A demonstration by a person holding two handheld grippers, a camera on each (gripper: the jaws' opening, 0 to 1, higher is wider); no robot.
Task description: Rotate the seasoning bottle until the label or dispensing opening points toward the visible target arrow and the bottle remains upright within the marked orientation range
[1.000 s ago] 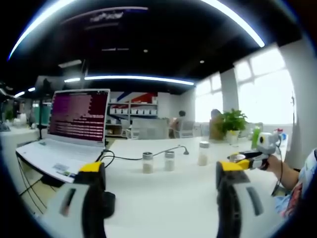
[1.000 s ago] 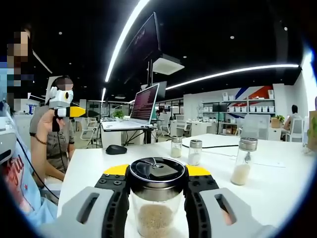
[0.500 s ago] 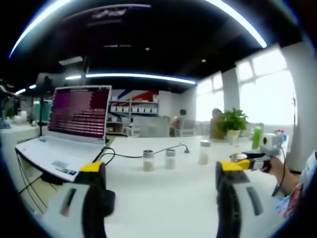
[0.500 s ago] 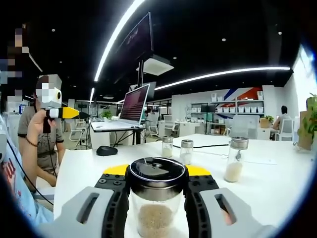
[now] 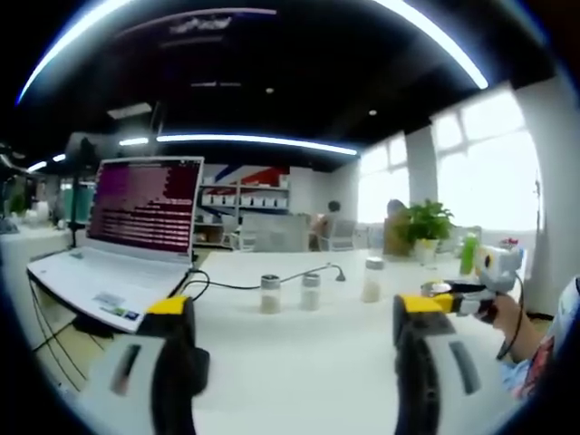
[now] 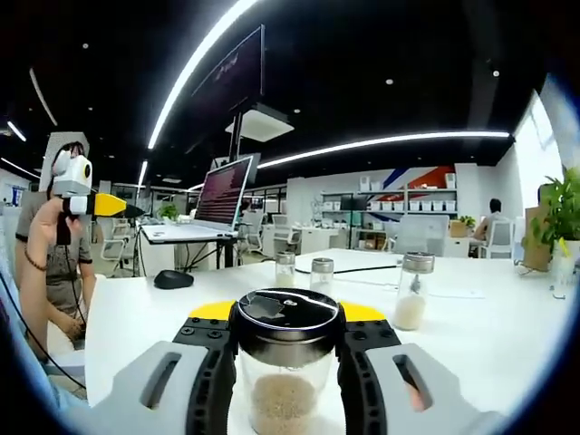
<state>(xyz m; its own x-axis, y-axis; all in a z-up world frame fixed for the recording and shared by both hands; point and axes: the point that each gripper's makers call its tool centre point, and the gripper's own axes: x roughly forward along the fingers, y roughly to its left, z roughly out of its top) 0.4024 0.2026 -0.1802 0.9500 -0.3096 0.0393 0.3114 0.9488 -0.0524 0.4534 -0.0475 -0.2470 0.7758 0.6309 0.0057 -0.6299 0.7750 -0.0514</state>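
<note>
In the right gripper view my right gripper (image 6: 286,343) is shut on a glass seasoning bottle (image 6: 285,367) with a dark shiny lid and pale grains inside; it stands upright between the jaws. On the white table (image 6: 507,353) beyond stand three more bottles: two small ones (image 6: 285,269) (image 6: 322,276) and a taller one (image 6: 413,292). In the left gripper view my left gripper (image 5: 288,340) hangs open over the table with nothing between its jaws. The same three bottles (image 5: 270,294) (image 5: 311,291) (image 5: 372,280) stand ahead of it. The right gripper (image 5: 458,294) enters that view from the right, held in a hand.
An open laptop (image 5: 127,240) sits at the table's left with a black cable (image 5: 245,286) running toward the bottles. A black mouse (image 6: 172,279) lies on the table. A potted plant (image 5: 424,227) stands at the far right. The left gripper (image 6: 86,195), held in a hand, appears at left.
The right gripper view has swung to the right, so the bottles and laptop sit further left in it. The held bottle stays clamped. The left gripper view has barely shifted.
</note>
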